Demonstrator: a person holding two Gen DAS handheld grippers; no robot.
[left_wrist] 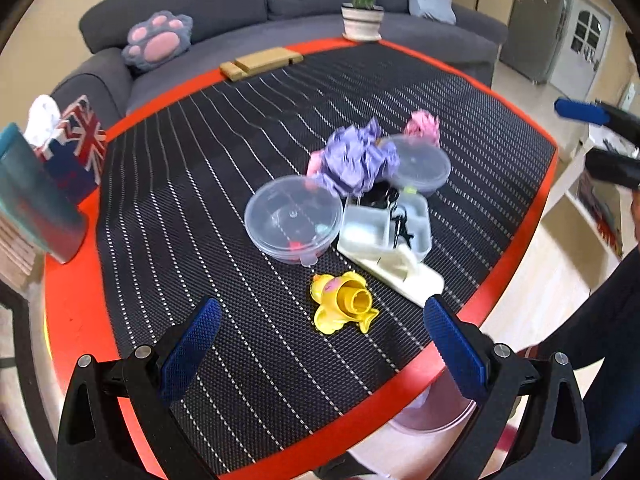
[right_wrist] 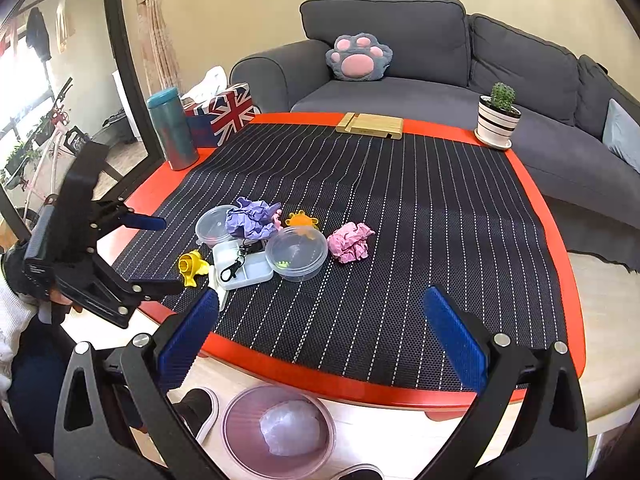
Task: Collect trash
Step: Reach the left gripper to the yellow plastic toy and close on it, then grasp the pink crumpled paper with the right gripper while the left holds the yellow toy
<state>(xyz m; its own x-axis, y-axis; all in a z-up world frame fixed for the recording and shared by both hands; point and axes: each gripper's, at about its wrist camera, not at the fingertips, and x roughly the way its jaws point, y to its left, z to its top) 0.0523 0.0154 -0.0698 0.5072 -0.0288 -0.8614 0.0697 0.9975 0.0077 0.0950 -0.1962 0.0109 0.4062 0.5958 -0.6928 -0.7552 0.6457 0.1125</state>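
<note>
A crumpled purple paper ball (left_wrist: 354, 160) (right_wrist: 252, 222) and a crumpled pink paper ball (left_wrist: 423, 126) (right_wrist: 351, 242) lie on the black mat among two clear round tubs (left_wrist: 294, 218) (right_wrist: 297, 253), a white divided tray (left_wrist: 386, 226) (right_wrist: 244, 264) and a yellow plastic toy (left_wrist: 342, 302) (right_wrist: 192, 267). My left gripper (left_wrist: 322, 344) (right_wrist: 160, 252) is open and empty just in front of the yellow toy. My right gripper (right_wrist: 322, 344) (left_wrist: 600, 136) is open and empty above the table's near edge. A pink bin (right_wrist: 279, 432) on the floor below holds a crumpled pale ball.
The red-rimmed table (right_wrist: 280, 368) also carries a teal tumbler (right_wrist: 173, 130), a Union Jack tissue box (right_wrist: 224, 114), a wooden stand (right_wrist: 370, 125) and a potted cactus (right_wrist: 498, 118). A grey sofa (right_wrist: 400, 92) stands behind. A shoe (right_wrist: 200, 408) is beside the bin.
</note>
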